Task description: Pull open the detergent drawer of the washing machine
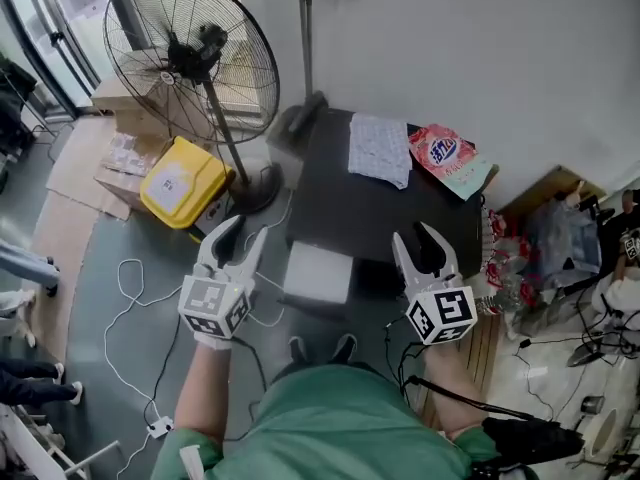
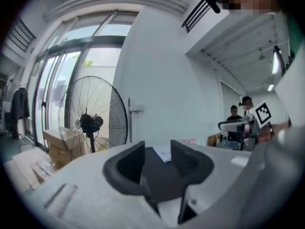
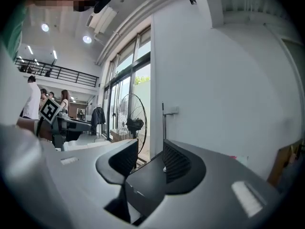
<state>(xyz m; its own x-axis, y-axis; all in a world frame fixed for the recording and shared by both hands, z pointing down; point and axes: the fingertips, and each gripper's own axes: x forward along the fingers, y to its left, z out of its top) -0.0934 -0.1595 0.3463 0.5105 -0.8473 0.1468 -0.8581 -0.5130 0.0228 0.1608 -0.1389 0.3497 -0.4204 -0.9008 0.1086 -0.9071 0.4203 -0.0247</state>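
Note:
In the head view the washing machine's dark top lies below me against the white wall. A white box-shaped part, apparently the detergent drawer, juts out of its near left front. My left gripper hangs just left of it, over the floor, jaws apart with nothing between them. My right gripper hovers over the machine's near right corner, also open and empty. The left gripper view looks level across the dark top between the left gripper's spread fingers. The right gripper view shows the right gripper the same way.
A patterned cloth and a pink detergent bag lie on the machine's far side. A big standing fan and a yellow box stand to the left. White cables trail over the floor. People stand far off.

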